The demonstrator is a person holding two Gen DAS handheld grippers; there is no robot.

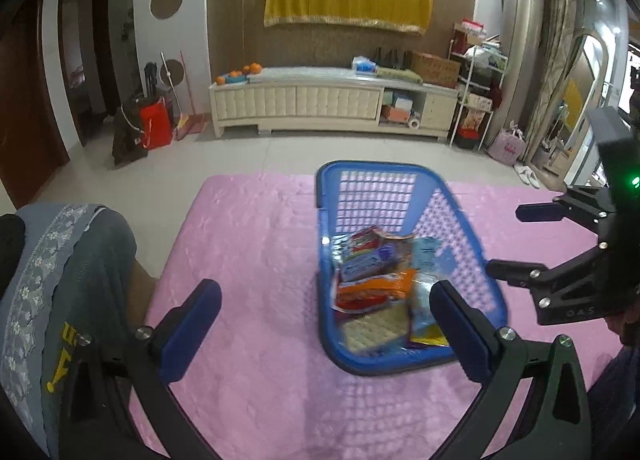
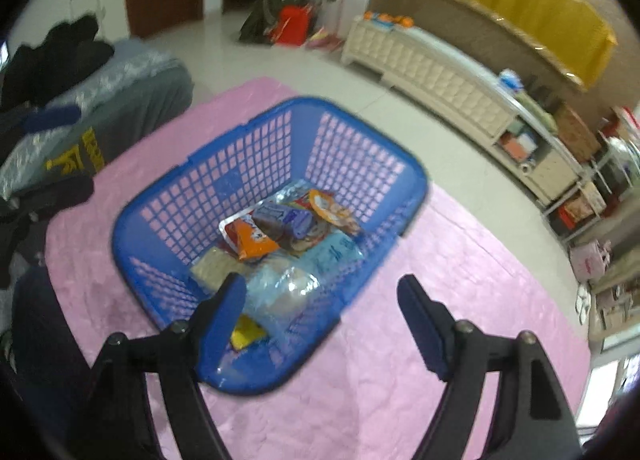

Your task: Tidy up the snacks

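Observation:
A blue plastic basket (image 1: pixel 368 168) (image 2: pixel 320 102) stands on a pink cloth (image 1: pixel 248 240) (image 2: pixel 440 300). Inside it lie several snack packets: an orange one (image 1: pixel 376 288) (image 2: pixel 252 238), a blue one (image 1: pixel 368 260) (image 2: pixel 280 216), a cracker pack (image 1: pixel 372 330) (image 2: pixel 216 266), a clear bag (image 2: pixel 288 284) and a yellow packet (image 1: pixel 430 338) (image 2: pixel 248 334). My left gripper (image 1: pixel 326 316) hovers above the basket's near end, open and holding nothing. My right gripper (image 2: pixel 324 300) (image 1: pixel 506 240) hangs above the basket's right side, jaws wide apart with nothing gripped.
Folded grey clothing (image 1: pixel 72 280) (image 2: pixel 100 120) lies at the cloth's left edge. Beyond the cloth's far edge is tiled floor, then a long cream cabinet (image 1: pixel 320 100) (image 2: pixel 440 72) against the wall. Bare pink cloth surrounds the basket on the left and front.

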